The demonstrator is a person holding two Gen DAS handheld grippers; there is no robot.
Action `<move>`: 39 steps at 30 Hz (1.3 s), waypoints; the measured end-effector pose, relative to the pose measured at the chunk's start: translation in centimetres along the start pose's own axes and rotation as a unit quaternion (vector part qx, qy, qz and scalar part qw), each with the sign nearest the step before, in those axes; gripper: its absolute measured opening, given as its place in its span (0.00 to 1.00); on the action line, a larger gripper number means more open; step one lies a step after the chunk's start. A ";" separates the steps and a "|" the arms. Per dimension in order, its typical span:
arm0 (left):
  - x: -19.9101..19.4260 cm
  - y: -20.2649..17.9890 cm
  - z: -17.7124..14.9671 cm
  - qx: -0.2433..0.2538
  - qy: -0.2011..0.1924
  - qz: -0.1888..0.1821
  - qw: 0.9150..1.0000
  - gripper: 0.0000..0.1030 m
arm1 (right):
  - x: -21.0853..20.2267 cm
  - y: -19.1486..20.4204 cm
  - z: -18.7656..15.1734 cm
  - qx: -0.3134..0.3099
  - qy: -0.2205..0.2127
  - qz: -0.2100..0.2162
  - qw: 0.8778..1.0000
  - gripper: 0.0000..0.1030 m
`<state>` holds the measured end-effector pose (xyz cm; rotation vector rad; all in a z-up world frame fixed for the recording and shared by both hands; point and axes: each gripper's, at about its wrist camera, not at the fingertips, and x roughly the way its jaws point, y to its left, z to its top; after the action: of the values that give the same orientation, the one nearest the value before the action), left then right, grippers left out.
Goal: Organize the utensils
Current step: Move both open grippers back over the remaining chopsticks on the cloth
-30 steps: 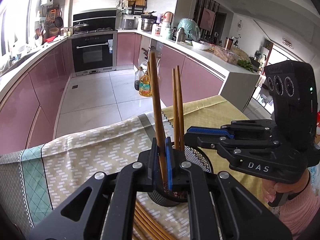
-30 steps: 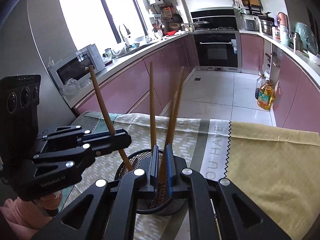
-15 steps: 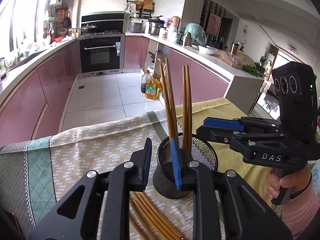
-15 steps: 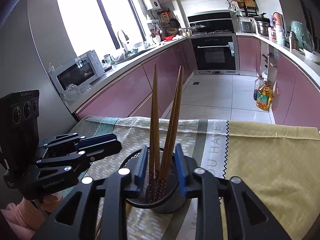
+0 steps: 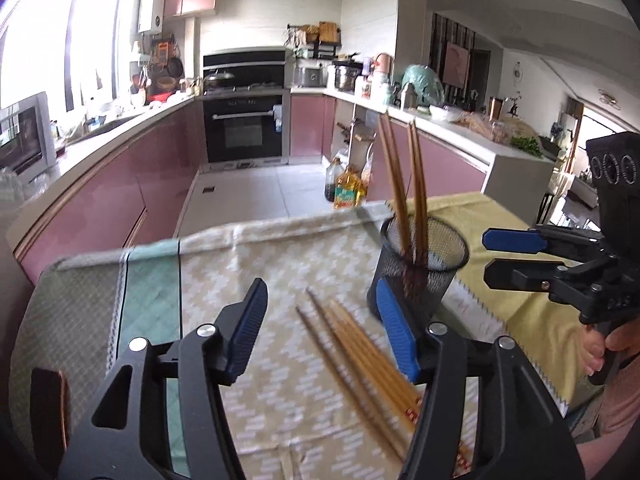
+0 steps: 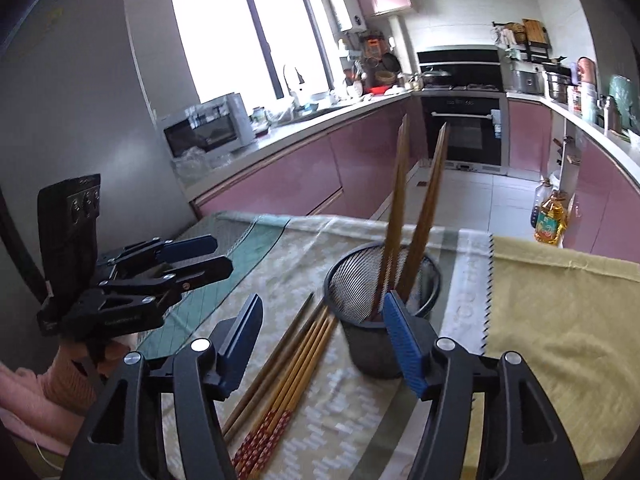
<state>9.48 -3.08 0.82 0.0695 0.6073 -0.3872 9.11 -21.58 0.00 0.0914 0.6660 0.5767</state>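
A black mesh cup (image 5: pixel 424 268) (image 6: pixel 382 304) stands on the table and holds several upright wooden chopsticks (image 5: pixel 404 196) (image 6: pixel 416 216). Several more chopsticks (image 5: pixel 360 356) (image 6: pixel 280 380) lie flat on the patterned cloth beside the cup. My left gripper (image 5: pixel 322 330) is open and empty, above the loose chopsticks, left of the cup; it shows in the right wrist view (image 6: pixel 202 256). My right gripper (image 6: pixel 326 344) is open and empty, its right finger in front of the cup; it shows in the left wrist view (image 5: pixel 504 256).
The table carries a patterned cloth (image 5: pixel 280 264) with a teal strip at the left and a yellow cloth (image 6: pixel 560 320) at the right. Beyond the table's far edge lie the kitchen floor, pink cabinets and oil bottles (image 5: pixel 348 192).
Both grippers opened and let their chopsticks drop into the cup. Both then pulled back and to the left of the cup, opening wider, and the loose chopsticks came into view.
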 end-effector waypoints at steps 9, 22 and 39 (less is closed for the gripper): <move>2.7 0.3 -5.8 -0.020 0.080 0.001 0.997 0.56 | 4.0 0.7 -4.1 0.026 0.066 -0.002 0.997 0.59; 5.5 -0.3 -7.8 -0.020 0.125 0.004 0.992 0.55 | 6.4 1.4 -6.6 0.023 0.103 -0.040 0.994 0.52; 6.8 -0.6 -7.9 -0.021 0.140 0.010 0.990 0.53 | 7.3 1.9 -6.9 0.004 0.112 -0.064 0.992 0.45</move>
<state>10.10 -4.53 -9.54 0.0911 0.8917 -0.3474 8.65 -16.77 -8.97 -0.0099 0.8864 0.4644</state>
